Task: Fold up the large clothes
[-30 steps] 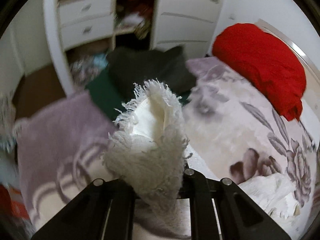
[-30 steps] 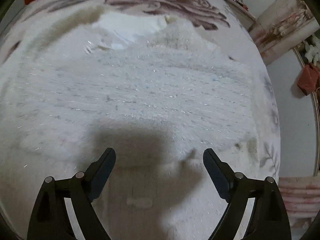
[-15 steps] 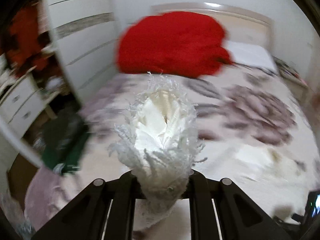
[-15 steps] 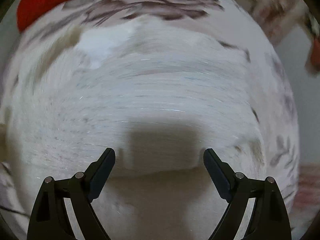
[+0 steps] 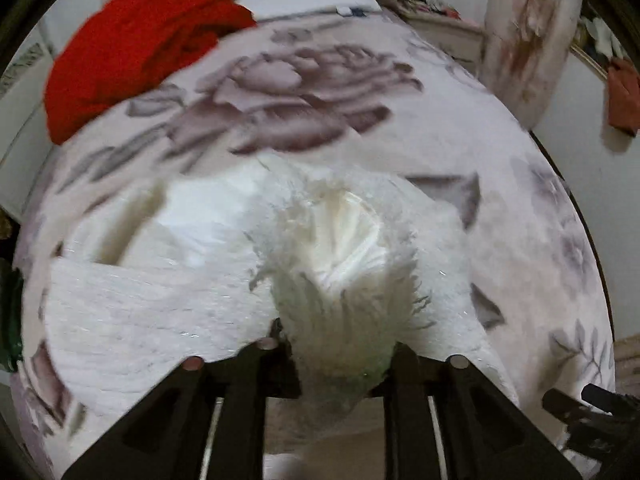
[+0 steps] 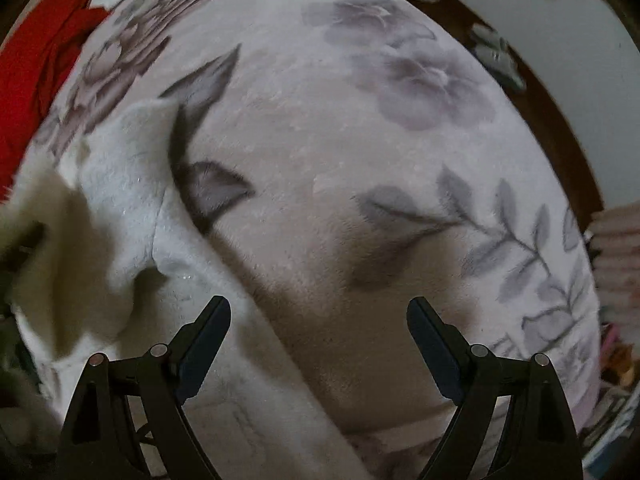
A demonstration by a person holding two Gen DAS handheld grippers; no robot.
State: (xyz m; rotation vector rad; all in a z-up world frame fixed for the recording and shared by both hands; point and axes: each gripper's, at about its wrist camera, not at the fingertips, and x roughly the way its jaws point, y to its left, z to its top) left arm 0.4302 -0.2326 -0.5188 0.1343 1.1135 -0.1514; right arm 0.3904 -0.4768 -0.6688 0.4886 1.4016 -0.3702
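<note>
I'm over the big plush floral bedspread (image 5: 500, 168), pale with grey-mauve roses, and the fluffy white fringed garment (image 5: 140, 292) lies spread across its near half. A red blanket heap (image 5: 136, 44) sits at the far end. My left gripper (image 5: 340, 344) has its jaws opening, a bunched fringed edge of the garment between them. My right gripper (image 6: 318, 332) hangs spread wide over bare bedspread, nothing between its jaws, the garment's edge just beside its left finger.

We list: white garment (image 5: 152, 304), shaggy fringed knit; bedspread (image 6: 360, 160), plush matt fleece; red cloth (image 5: 132, 48) at ten o'clock, soft.
</note>
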